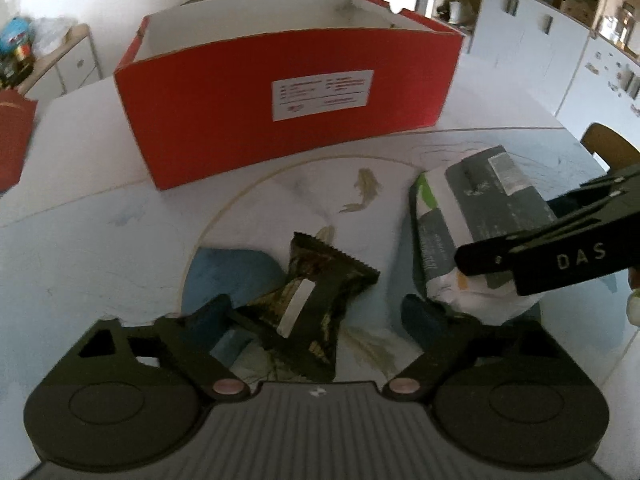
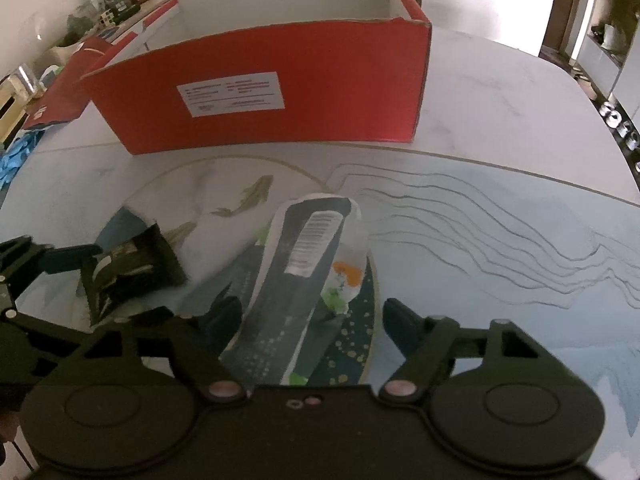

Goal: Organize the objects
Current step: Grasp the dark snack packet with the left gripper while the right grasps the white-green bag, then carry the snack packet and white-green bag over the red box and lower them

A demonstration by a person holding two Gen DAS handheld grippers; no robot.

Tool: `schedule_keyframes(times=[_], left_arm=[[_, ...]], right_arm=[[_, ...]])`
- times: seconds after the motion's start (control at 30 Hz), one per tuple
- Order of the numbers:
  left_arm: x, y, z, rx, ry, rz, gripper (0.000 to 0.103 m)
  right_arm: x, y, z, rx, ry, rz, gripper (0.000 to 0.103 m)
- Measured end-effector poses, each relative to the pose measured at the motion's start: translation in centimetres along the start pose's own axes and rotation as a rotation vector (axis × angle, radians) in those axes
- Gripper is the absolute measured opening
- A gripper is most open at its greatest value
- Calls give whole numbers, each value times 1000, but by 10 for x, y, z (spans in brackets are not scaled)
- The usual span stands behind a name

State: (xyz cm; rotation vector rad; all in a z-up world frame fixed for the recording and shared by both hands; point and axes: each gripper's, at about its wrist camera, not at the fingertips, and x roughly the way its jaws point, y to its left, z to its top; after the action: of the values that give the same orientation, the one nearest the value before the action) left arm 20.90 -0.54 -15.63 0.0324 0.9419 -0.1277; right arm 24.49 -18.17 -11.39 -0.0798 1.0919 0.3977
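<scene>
- Red box [image 1: 280,120] stands open-topped at the tabletop's [image 2: 500,128] far side.
- My left tongs [image 1: 320,312] straddle the dark wrapper [image 1: 316,304], jaws apart.
- My right tongs [image 2: 316,316] straddle the white-and-grey pouch [image 2: 308,264], not yet clamped.

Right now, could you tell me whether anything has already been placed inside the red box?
No, what shows of the red box interior in the right wrist view is bare white walls, with both packets on the table.
</scene>
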Motion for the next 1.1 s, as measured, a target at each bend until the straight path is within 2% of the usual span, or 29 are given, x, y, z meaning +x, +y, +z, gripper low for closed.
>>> schedule_keyframes(times=[0.17, 0.27, 0.43, 0.63, 1.1], left_arm=[[-2, -1, -1, 11, -9, 5, 64], [-4, -1, -2, 21, -13, 0, 56], [-5, -2, -1, 34, -7, -9, 52], [-10, -2, 2, 5, -14, -39, 50], [-39, 0, 16, -86, -60, -96, 49]], right_arm=[[-1, 4, -1, -22, -9, 15, 61], [-3, 6, -1, -27, -13, 19, 53], [-7, 6, -1, -28, -22, 26, 38], [-18, 5, -4, -27, -43, 42, 19], [-58, 5, 1, -4, -106, 84, 15]])
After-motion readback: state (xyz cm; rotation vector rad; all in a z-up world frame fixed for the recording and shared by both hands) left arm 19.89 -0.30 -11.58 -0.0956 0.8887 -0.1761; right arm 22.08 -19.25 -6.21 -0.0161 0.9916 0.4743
